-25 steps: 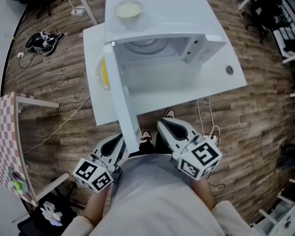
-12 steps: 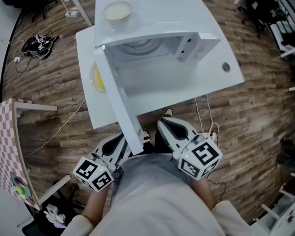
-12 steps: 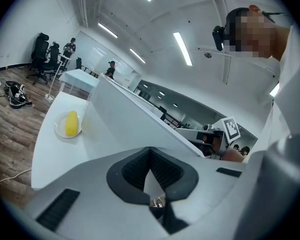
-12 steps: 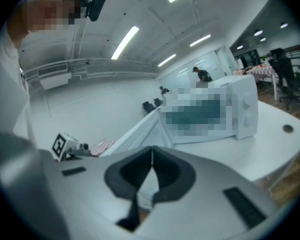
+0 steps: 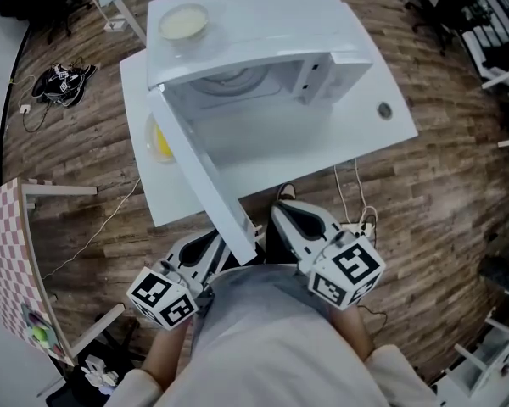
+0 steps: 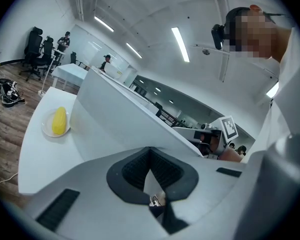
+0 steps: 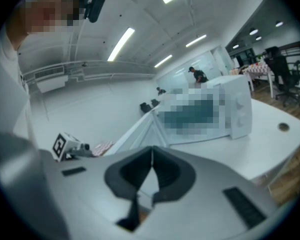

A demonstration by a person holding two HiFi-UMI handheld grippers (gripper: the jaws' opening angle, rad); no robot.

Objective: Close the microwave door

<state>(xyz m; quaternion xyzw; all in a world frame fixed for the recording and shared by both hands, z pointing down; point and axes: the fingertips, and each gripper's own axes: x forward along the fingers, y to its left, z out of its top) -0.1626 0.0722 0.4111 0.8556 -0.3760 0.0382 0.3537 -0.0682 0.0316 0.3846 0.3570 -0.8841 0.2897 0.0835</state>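
Observation:
A white microwave (image 5: 263, 24) stands on a white table (image 5: 356, 134), its door (image 5: 208, 181) swung wide open toward me. The door's free edge ends close beside my left gripper (image 5: 205, 248), which is held near my body with its jaws shut on nothing. My right gripper (image 5: 290, 216) hangs to the right of the door's end, also shut and empty. In the left gripper view the door (image 6: 125, 119) rises just beyond the left gripper (image 6: 150, 151). The right gripper view shows the microwave (image 7: 235, 109) and door (image 7: 137, 129) past the right gripper (image 7: 151, 151).
A bowl (image 5: 183, 21) sits on the microwave's top. A plate with a yellow corn cob (image 5: 159, 138) lies on the table left of the door. A checkered table (image 5: 8, 253) stands at the far left, shoes (image 5: 55, 83) lie on the wooden floor, and office chairs stand at the right.
The microwave and table have slid up and left in the head view, and the door's free end now reaches nearer my left gripper. Both grippers stay shut near my body.

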